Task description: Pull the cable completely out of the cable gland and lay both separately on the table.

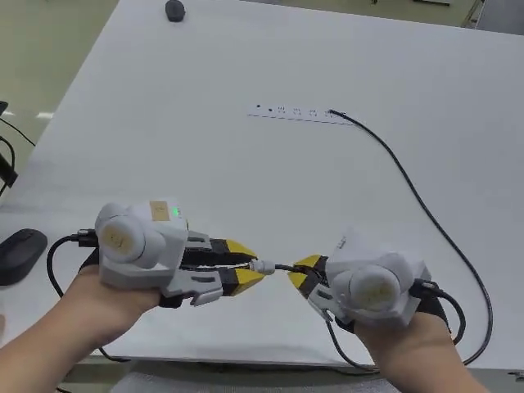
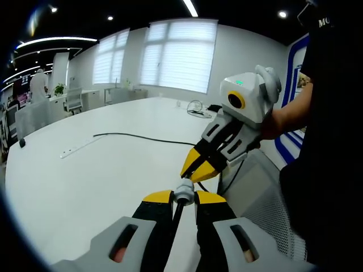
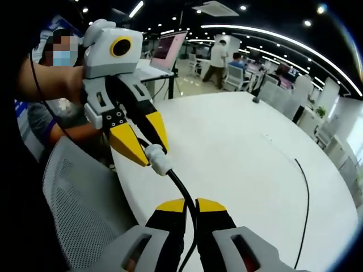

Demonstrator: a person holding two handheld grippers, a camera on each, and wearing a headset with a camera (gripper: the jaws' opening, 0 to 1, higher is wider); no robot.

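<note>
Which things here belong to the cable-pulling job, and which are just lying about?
Job: cable gland in left gripper; cable in right gripper.
Lying about: power strip, its black cord, far mouse, near mouse.

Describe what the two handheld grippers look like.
The left gripper and right gripper match: rounded pale grey housings, black jaws with yellow tips, and each trails a black lead from its rear. The left one carries a green light and a tan label on top.

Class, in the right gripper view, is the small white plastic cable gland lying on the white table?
No, the small white plastic cable gland is held in the air, pinched between the yellow tips of the left gripper.
</note>
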